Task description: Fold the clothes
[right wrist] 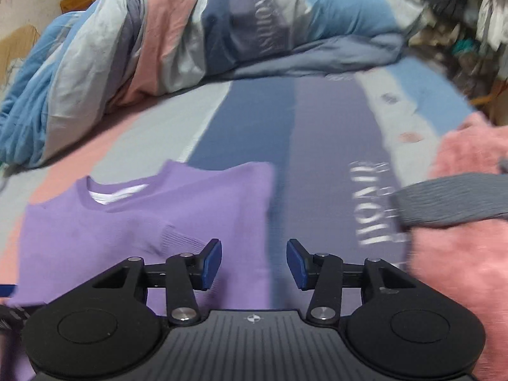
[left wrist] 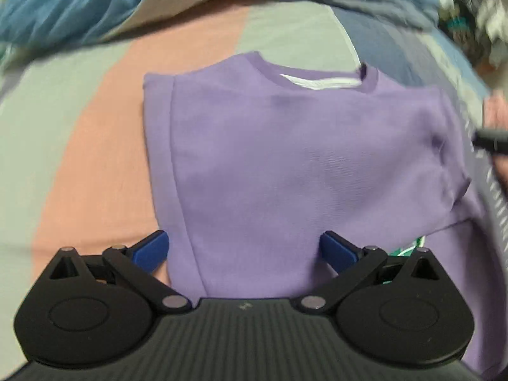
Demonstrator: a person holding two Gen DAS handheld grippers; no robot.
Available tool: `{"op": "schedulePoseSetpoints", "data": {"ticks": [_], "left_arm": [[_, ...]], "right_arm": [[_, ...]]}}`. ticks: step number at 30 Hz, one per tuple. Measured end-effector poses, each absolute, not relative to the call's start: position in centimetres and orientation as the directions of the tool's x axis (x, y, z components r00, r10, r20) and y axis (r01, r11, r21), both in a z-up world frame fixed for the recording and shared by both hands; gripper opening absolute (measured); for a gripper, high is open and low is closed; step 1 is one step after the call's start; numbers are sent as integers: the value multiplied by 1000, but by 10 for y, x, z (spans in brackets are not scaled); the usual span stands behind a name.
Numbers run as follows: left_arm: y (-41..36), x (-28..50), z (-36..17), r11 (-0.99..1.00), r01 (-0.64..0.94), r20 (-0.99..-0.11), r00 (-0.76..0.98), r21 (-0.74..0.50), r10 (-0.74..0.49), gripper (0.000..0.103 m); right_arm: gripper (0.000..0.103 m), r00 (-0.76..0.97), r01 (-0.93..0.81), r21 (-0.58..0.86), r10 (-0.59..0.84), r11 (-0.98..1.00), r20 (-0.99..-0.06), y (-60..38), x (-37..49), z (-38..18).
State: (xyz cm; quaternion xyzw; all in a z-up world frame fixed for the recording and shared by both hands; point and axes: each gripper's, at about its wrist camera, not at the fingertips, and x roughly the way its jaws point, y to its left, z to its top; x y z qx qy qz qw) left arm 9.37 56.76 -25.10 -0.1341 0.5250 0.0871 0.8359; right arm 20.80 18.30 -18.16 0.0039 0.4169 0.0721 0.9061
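Now, purple sweater (left wrist: 285,165) lies flat on the striped bedsheet (left wrist: 79,146), collar (left wrist: 320,77) pointing away from the person, side edges turned in so it reads as a tidy rectangle; likely a fold partly done, with the hem end yet to be brought toward the collar. Left tongs (left wrist: 243,250) hover at the sweater's near edge, blue fingers (left wrist: 152,249) spread wide to either side of the cloth, gripping nothing; placed there, I judge, to take the hem. Right tongs (right wrist: 253,263) sit at the sweater's right margin, jaws also released and empty, one finger over the purple knit, the other over bare sheet, a fair spot for catching the opposite corner. Both frames are motion-blurred, so contact with the fabric cannot be settled. Beyond the sweater's collar a rumpled duvet (right wrist: 158,31) is heaped. Right of the sweater, well apart, a fluffy pink garment (right wrist: 460,238) with a grey ribbed piece (right wrist: 451,203) lying across it, probably waiting its turn. A green-and-white patch (left wrist: 412,247) peeks out at the sweater's near right corner; what it is I cannot tell.
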Motion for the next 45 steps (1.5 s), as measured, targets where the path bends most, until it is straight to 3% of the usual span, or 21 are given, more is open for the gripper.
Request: {"op": "schedulePoseSetpoints", "data": {"ticks": [9,10,11,13,14,17,19,24,34,38,41,43,44,45], "left_arm": [[563,101,-255,943,-319,-913,407,-100,41,103],[566,103,-257,937,-331,-915,401,-111,33,103],[569,104,-260,932,-341,-917,398,-122,25,103],[573,105,-264,925,-352,-919,394,-141,10,103],[575,106,-266,922,-357,-920,393,-149,3,103],[571,103,-259,929,-348,-913,407,-130,24,103],[563,95,-246,939,-328,-899,435,-105,51,103],[550,49,-210,956,-250,-876,483,-156,-16,103],[523,-90,-227,938,-315,-975,210,-142,-77,103],[521,-124,-235,864,-428,-959,217,-264,-185,103],[517,-141,-233,769,-468,-895,316,-436,-316,103],[510,-149,-235,723,-480,-864,355,-497,-357,103],[507,-152,-238,708,-492,-859,361,-506,-363,103],[503,-156,-242,688,-508,-853,366,-518,-372,103]], "right_arm": [[46,581,-189,321,369,928,-725,181,194,-197],[45,569,-194,310,365,930,-737,186,196,-205],[41,540,-214,223,305,951,-785,196,199,-215],[43,522,-279,62,205,958,-828,213,201,-233],[51,524,-277,70,212,958,-825,212,201,-231],[50,532,-271,96,232,958,-814,207,202,-223],[50,539,-237,196,296,952,-788,188,195,-213],[61,535,-252,261,359,932,-765,146,143,-190],[62,270,-246,381,440,892,-856,89,14,-217],[62,231,-87,463,470,882,-852,72,-9,-234],[60,251,20,574,552,818,-795,62,-16,-245],[48,259,87,605,569,791,-781,56,-15,-251],[27,259,121,614,573,780,-778,54,-15,-254],[14,259,155,623,577,767,-775,51,-14,-256]]}}
